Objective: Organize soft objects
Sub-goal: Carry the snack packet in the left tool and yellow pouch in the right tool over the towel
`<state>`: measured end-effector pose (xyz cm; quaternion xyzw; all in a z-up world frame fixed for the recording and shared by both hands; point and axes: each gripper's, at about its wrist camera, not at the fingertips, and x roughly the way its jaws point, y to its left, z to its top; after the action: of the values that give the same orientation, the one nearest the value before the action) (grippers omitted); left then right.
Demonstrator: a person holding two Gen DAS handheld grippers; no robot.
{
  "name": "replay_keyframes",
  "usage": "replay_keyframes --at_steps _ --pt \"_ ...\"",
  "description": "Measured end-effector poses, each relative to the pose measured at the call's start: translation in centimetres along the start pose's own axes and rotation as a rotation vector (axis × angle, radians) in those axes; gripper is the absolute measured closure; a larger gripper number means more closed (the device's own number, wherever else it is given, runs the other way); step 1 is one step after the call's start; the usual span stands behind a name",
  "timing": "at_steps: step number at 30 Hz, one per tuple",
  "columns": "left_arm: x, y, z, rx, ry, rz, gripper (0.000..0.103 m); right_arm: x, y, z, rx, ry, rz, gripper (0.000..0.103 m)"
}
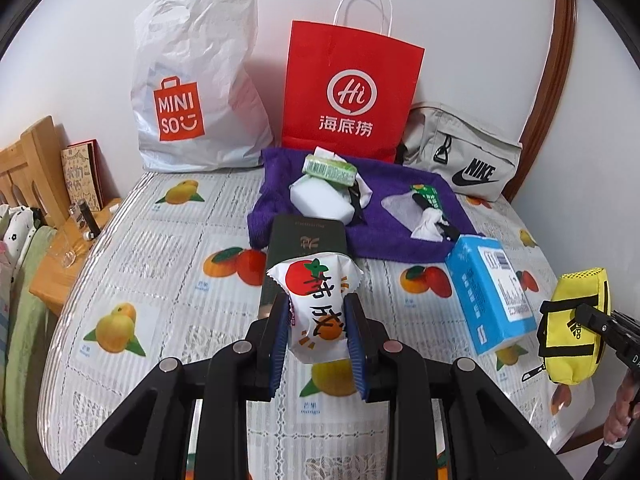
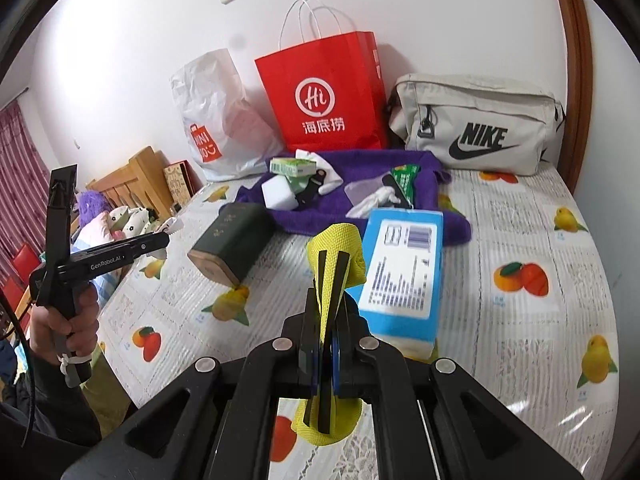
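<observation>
My left gripper (image 1: 318, 316) is shut on a white snack packet (image 1: 318, 308) with a red persimmon print, held above the table. My right gripper (image 2: 328, 320) is shut on a yellow pouch (image 2: 336, 252) with black stripes; the pouch also shows at the right edge of the left wrist view (image 1: 576, 320). A purple towel (image 1: 384, 232) lies at the back with a white tissue pack (image 1: 320, 196), a green pack (image 1: 330, 168) and a crumpled white cloth (image 1: 428, 224) on it. A blue tissue box (image 1: 490, 292) lies right of the packet, a dark green box (image 1: 304, 244) behind it.
A white Miniso bag (image 1: 196, 92), a red paper bag (image 1: 352, 88) and a grey Nike bag (image 1: 460, 156) stand along the wall. The table (image 1: 160, 272) has a fruit-print cover. A wooden headboard (image 1: 28, 164) and shelf are at the left.
</observation>
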<state>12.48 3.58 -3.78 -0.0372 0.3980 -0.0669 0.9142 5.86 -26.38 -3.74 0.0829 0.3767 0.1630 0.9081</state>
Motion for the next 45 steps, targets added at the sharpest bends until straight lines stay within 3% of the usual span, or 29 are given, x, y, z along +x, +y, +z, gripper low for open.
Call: replay_keyframes --at_steps 20,45 --pt "3.3 -0.2 5.0 -0.018 -0.009 -0.003 0.077 3.3 -1.1 6.4 -0.043 -0.043 0.012 0.098" --pt "10.8 1.4 9.1 -0.074 0.068 0.037 0.077 13.1 -5.8 13.6 -0.003 -0.033 0.005 0.098"
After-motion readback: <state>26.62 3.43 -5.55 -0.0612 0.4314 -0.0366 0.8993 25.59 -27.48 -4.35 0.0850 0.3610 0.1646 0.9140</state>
